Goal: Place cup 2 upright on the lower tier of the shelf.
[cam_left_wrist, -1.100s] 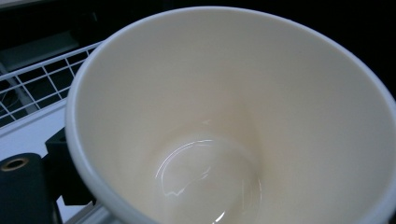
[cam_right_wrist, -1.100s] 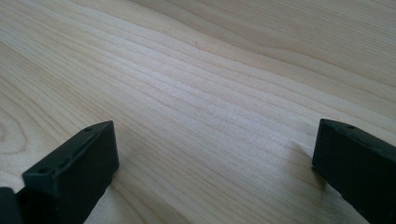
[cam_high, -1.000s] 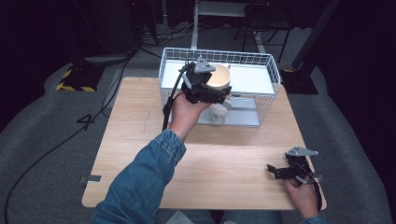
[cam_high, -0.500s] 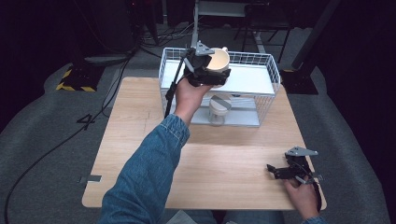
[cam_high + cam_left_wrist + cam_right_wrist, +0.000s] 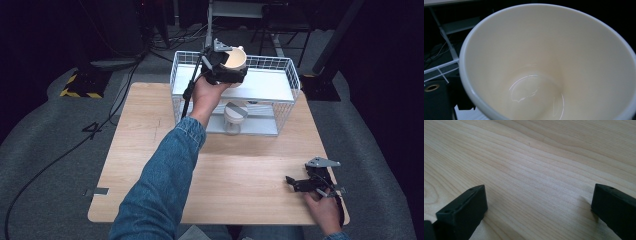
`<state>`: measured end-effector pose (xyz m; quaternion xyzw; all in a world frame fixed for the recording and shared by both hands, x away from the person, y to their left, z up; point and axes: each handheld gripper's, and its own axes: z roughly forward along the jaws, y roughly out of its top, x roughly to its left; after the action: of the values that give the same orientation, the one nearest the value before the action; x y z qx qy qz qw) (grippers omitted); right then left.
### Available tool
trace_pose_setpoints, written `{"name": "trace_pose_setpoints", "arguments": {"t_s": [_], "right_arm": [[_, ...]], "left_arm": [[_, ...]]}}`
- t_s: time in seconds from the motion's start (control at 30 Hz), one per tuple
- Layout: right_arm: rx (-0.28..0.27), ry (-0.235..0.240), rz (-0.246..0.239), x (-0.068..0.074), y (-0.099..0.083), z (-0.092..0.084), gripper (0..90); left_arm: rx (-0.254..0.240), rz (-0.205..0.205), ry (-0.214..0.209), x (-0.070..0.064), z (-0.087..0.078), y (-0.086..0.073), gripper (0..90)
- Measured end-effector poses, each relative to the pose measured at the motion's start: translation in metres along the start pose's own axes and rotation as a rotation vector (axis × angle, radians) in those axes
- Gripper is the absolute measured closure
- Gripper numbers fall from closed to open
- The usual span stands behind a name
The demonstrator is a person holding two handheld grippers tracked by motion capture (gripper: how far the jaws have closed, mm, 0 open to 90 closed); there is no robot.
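While the left gripper (image 5: 226, 67) holds the cream cup (image 5: 234, 58) clamped in its fingers, tilted above the wire rack's (image 5: 285, 75) upper shelf, the placing is left to do, and the right gripper (image 5: 300, 184) rests on the bench (image 5: 240, 175), fingers apart.

Glossy cream cup (image 5: 544, 65), matt wooden table (image 5: 544, 165)

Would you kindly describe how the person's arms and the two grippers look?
The left gripper and right gripper are black, each topped by a grey three-cornered plate. A black cable trails from the left one. The jaws are blocky and black. Blue denim sleeves cover the arms.
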<state>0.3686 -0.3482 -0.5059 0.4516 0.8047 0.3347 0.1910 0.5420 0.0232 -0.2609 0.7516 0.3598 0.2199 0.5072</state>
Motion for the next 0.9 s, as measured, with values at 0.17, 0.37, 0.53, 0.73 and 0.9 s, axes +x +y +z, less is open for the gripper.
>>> {"name": "trace_pose_setpoints", "arguments": {"t_s": [0.17,0.37,0.53,0.73,0.9], "right_arm": [[0.0,0.0,0.0,0.0,0.0,0.0,0.3],[0.0,0.0,0.0,0.0,0.0,0.0,0.3],[-0.001,0.0,0.002,0.0,0.0,0.0,0.3],[0.0,0.0,0.0,0.0,0.0,0.0,0.3],[0.0,0.0,0.0,0.0,0.0,0.0,0.3]], "left_arm": [[0.026,-0.003,0.014,0.002,0.009,0.0,9.3],[0.053,-0.029,0.005,0.004,0.022,-0.003,9.3],[0.076,-0.039,-0.003,0.003,0.029,-0.006,9.3],[0.091,-0.041,-0.003,0.002,0.033,-0.008,9.3],[0.096,-0.035,0.005,0.001,0.036,-0.009,9.3]]}}
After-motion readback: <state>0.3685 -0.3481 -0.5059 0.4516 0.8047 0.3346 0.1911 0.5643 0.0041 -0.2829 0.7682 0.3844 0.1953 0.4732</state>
